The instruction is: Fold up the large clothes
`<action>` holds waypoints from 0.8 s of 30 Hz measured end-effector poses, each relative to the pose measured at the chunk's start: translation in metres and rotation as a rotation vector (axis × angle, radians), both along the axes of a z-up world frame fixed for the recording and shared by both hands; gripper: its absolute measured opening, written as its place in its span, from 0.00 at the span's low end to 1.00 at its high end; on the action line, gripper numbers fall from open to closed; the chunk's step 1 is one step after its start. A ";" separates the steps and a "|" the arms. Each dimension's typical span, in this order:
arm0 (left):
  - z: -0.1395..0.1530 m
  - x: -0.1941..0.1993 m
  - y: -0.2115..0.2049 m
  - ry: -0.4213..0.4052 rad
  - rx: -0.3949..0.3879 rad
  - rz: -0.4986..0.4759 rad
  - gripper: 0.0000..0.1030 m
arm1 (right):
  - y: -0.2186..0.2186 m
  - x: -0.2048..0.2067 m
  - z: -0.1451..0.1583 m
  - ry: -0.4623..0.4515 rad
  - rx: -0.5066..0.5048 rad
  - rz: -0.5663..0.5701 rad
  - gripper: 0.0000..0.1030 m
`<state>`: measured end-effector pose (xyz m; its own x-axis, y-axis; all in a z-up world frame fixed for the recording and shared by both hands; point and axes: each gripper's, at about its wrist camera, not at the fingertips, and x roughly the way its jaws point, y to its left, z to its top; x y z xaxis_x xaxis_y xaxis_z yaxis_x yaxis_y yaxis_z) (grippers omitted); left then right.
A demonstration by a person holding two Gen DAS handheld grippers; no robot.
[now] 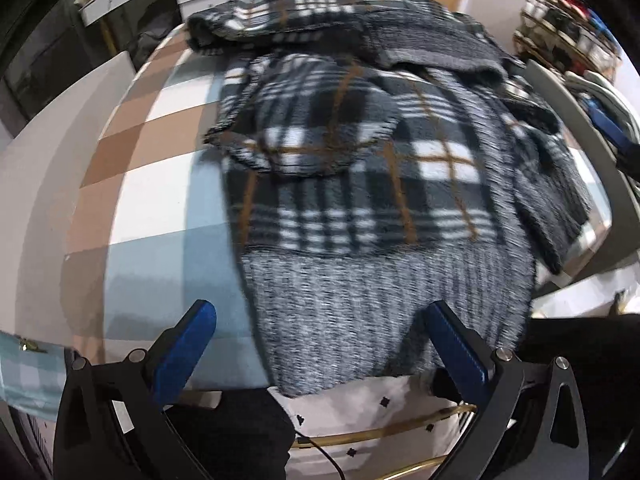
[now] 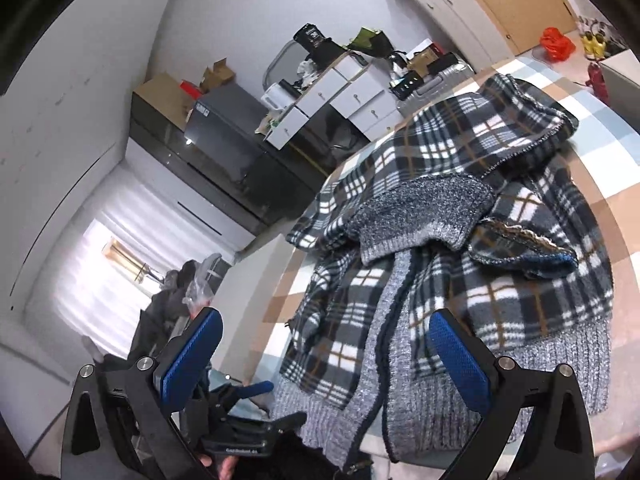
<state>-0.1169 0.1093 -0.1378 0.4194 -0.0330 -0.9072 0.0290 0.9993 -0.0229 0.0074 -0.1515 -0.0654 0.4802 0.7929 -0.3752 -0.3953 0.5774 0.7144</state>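
1. The left gripper (image 1: pixel 320 344) hangs over the near edge of the bed with its blue-padded fingers (image 1: pixel 182 354) spread wide apart; nothing is between them, though the grey ribbed hem lies just beyond and below.
2. The right gripper (image 2: pixel 326 354) is likewise wide apart and empty, its fingers (image 2: pixel 460 360) framing the open front of the garment from above.
3. The plaid jacket (image 1: pixel 360 168) lies spread and rumpled on the checked bed cover (image 1: pixel 140 152). It is a fleecy black, white and grey check with thin tan lines, finished with a grey knitted hem (image 1: pixel 360 300) that reaches the near edge of the bed.
4. In the right wrist view the jacket (image 2: pixel 500 280) lies open, its grey knitted front band (image 2: pixel 384 320) running down the middle, a grey knitted cuff (image 2: pixel 420 220) folded across the chest and the collar area bunched beside it.
5. Beyond the bed stand white drawers (image 2: pixel 352 96) and a dark cabinet (image 2: pixel 224 152) against the wall.
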 end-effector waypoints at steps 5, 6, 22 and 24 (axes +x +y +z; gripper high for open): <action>0.005 -0.004 -0.007 -0.028 0.001 -0.026 0.71 | -0.001 0.004 -0.005 0.025 -0.004 -0.012 1.00; 0.007 -0.005 -0.008 -0.039 -0.014 -0.039 0.65 | -0.001 0.005 -0.006 0.031 -0.005 -0.012 1.00; 0.033 0.001 0.037 -0.089 -0.605 -0.014 0.36 | 0.008 -0.001 -0.004 0.022 -0.022 0.024 1.00; 0.025 0.006 0.043 -0.056 -0.631 0.045 0.36 | 0.008 -0.002 -0.003 0.017 -0.021 0.023 1.00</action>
